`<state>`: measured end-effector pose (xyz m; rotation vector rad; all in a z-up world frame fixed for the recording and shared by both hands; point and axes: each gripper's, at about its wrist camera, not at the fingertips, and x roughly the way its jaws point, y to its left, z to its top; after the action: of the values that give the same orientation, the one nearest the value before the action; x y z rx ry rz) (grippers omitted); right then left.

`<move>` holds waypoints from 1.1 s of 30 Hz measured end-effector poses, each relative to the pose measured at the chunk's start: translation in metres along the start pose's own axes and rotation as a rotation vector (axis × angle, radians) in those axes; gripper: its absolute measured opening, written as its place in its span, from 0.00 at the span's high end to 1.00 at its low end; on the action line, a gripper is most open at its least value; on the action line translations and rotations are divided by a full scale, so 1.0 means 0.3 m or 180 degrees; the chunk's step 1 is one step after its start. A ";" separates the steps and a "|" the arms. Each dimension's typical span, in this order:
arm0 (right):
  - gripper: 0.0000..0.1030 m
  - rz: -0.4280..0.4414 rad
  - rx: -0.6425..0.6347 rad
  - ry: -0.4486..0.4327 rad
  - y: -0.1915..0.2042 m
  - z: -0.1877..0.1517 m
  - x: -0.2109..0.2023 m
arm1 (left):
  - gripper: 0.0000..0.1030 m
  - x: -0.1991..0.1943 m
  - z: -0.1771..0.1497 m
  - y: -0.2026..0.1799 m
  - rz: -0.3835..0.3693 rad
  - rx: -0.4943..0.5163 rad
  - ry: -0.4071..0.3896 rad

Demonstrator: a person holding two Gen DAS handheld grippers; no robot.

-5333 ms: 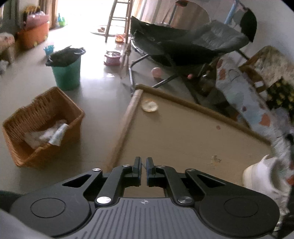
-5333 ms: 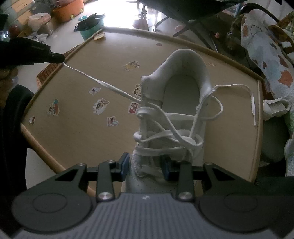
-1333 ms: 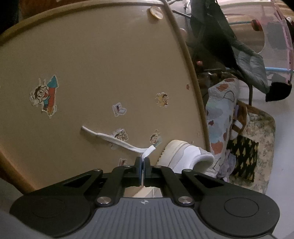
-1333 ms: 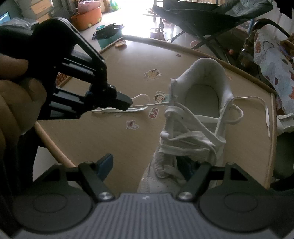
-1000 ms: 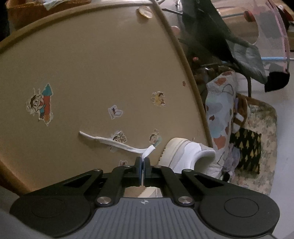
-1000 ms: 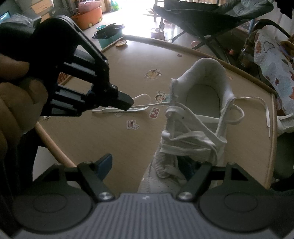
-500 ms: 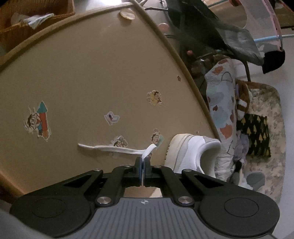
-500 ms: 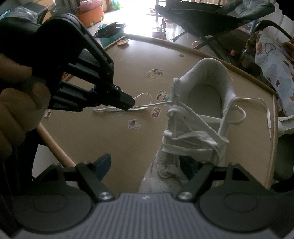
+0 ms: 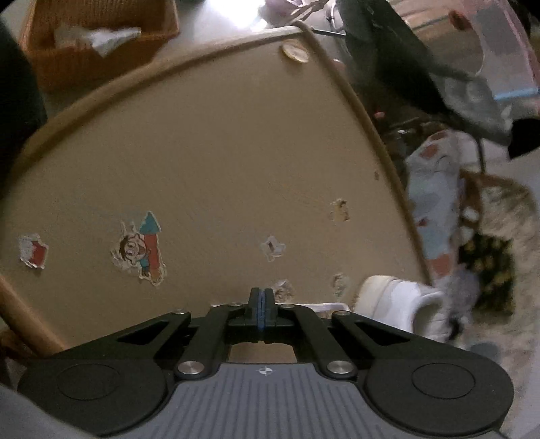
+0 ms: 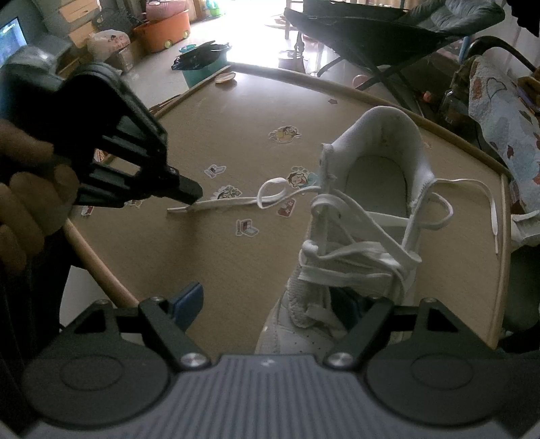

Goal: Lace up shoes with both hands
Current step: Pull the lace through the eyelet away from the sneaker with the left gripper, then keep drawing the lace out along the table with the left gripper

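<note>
A white sneaker (image 10: 364,216) stands on the tan table (image 10: 236,270), partly laced, and its heel shows in the left wrist view (image 9: 401,304). Its left lace (image 10: 236,202) lies slack on the table with a small loop near the shoe. My left gripper (image 10: 194,199) is shut and its tip sits by that lace's outer end, near the aglet; in its own view (image 9: 260,300) no lace shows between the pads. The right lace (image 10: 486,202) trails to the table's right edge. My right gripper (image 10: 270,304) is open, its jaws wide around the shoe's toe.
Cartoon stickers (image 9: 145,250) dot the table. A wicker basket (image 9: 94,37) and a teal bin (image 10: 202,67) stand on the floor beyond it. A black folding chair (image 10: 388,30) and patterned cloth (image 10: 499,118) are at the back right.
My left gripper has slid back along the left lace towards its end and lowered. The lace, pinched and raised before, now lies slack on the table. The right gripper stays open.
</note>
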<state>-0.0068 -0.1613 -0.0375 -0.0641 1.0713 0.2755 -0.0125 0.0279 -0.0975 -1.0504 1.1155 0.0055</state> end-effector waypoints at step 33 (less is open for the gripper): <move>0.17 -0.0013 -0.0044 -0.0003 0.030 -0.020 -0.004 | 0.98 0.091 -0.094 -0.123 -0.0258 0.0109 0.0106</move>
<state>-0.0149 -0.1539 -0.0384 -0.0786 1.0683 0.2791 -0.0019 -0.0247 -0.0932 -1.0676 1.0989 -0.0955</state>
